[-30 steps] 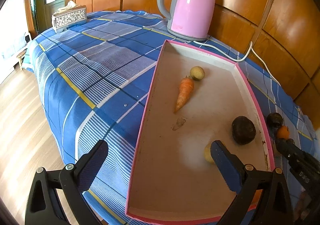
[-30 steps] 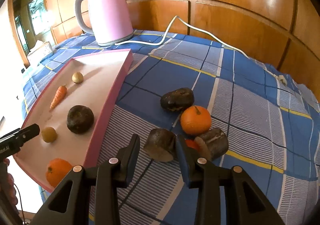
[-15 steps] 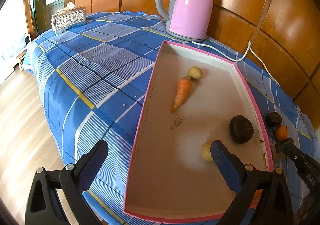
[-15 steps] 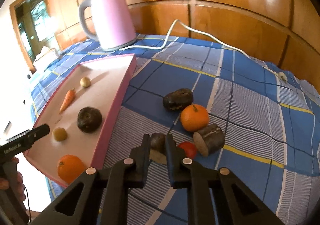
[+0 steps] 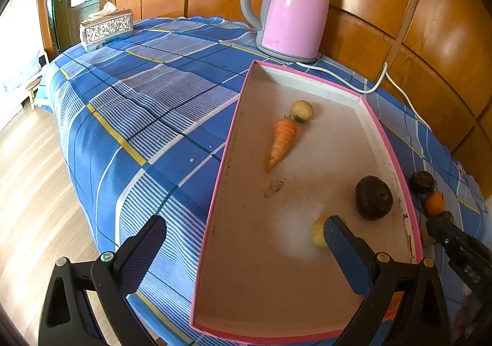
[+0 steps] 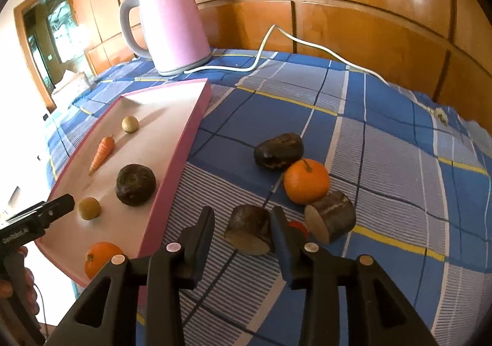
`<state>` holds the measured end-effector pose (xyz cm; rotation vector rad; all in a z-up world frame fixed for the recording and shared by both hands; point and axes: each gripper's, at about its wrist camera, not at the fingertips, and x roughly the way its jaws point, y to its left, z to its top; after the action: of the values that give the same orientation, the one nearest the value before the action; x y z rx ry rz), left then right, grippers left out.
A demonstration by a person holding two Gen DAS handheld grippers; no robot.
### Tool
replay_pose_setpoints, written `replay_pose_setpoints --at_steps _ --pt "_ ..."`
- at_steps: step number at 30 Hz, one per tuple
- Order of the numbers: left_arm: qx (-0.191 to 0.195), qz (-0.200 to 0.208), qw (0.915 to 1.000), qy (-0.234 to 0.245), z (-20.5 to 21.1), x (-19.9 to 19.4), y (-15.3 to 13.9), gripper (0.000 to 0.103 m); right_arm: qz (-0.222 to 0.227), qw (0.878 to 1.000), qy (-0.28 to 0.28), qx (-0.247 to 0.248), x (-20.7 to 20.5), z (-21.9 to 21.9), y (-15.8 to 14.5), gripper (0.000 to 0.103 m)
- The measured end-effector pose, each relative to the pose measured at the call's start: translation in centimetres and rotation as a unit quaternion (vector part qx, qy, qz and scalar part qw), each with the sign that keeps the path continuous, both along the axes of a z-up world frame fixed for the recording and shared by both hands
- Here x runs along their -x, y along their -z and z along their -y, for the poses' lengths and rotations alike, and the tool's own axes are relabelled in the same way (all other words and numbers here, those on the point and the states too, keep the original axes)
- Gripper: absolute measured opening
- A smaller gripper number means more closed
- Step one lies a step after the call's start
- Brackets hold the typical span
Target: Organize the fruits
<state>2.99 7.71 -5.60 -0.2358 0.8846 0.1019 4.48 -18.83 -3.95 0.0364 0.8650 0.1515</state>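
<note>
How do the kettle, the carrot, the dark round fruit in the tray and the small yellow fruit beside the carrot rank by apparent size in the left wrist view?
1. Kettle
2. Carrot and dark round fruit: too alike to rank; the fruit lies nearer the camera.
3. Small yellow fruit

Partly legible "GenRobot.AI" on the left hand-held gripper (image 6: 66,203).

right gripper (image 6: 243,229) | jaws pinched nearly shut half a second ago, have just been opening | now straddle cut dark chunk (image 6: 249,232) beside the orange (image 6: 306,181) | left pad clear of it
</note>
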Motion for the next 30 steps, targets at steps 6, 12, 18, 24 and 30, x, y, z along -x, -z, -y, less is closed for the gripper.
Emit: replay_pose_setpoints --at_steps 6,12,18,24,30 --pt "0.006 -0.008 0.9999 -0.008 -0.23 0.01 0.30 0.103 0.002 1.000 -0.002 0.028 0.13 -0.44 0.29 0.041" --pt "0.004 -0.008 0.9999 -0.009 -0.08 0.01 0.18 0.103 0.000 1.000 -0.008 0.018 0.20 -0.22 0.20 0.041" --pt "0.000 -0.005 1.0000 -0.007 0.06 0.09 -0.02 0.103 0.002 1.000 -0.008 0.024 0.27 -0.47 0.28 0.043" --pt "0.000 -0.006 1.0000 -0.006 0.12 0.11 -0.08 0.103 0.000 0.999 -0.011 0.046 0.17 -0.92 0.38 0.043" --pt "-0.003 0.007 0.9999 -0.008 0.07 0.18 -0.59 0.103 0.004 0.999 -0.007 0.043 0.44 -0.47 0.03 0.031"
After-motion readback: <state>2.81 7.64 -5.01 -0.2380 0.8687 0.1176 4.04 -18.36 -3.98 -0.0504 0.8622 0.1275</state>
